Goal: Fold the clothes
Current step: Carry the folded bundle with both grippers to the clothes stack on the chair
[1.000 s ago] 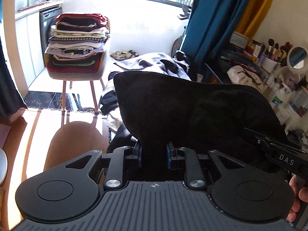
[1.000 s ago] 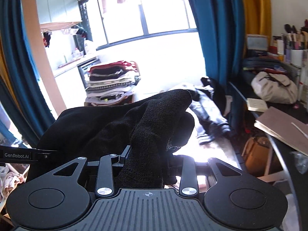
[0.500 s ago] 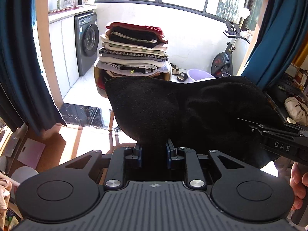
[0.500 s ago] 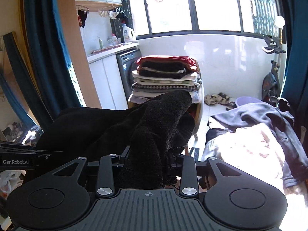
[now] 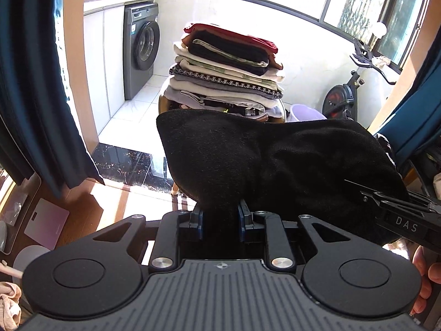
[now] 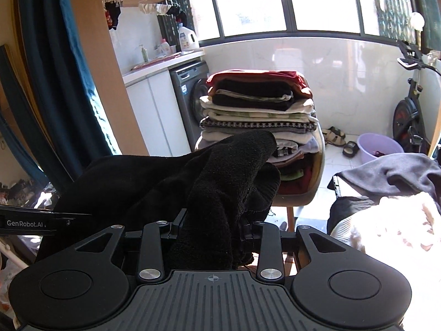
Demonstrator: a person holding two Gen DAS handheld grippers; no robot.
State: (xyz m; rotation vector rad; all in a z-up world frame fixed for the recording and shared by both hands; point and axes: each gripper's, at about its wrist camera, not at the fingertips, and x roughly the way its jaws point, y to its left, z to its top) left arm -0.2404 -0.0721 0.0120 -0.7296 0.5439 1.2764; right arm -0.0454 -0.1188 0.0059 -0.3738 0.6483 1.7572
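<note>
Left wrist view: a blue curtain (image 5: 35, 96) is seen at far left, a washer (image 5: 142, 52) behind it. The left hand-held gripper (image 5: 220, 216) is clenched on a black garment (image 5: 264, 165), which is bunched between the blue pads and spread across to the right. A stack of folded clothes (image 5: 228, 74) on a chair is seen just behind the garment's top edge. An exercise bike (image 5: 347, 93) is seen at right. The right hand-held gripper is partly seen at the right edge, over the garment's far end, with a hand (image 5: 427, 278) below it.

Right wrist view: the curtain (image 6: 55, 82) and a detergent bottle (image 6: 187, 38) on the tabletop are seen at left. The right hand-held gripper (image 6: 212, 227) is clenched on the garment's (image 6: 226, 187) thick folded edge, cloth held up off any surface between both grippers. The stack (image 6: 259, 115) is seen behind it. A purple basin (image 6: 380, 147) on the floor and a loose pile of clothes (image 6: 391, 193) are seen at right.
</note>
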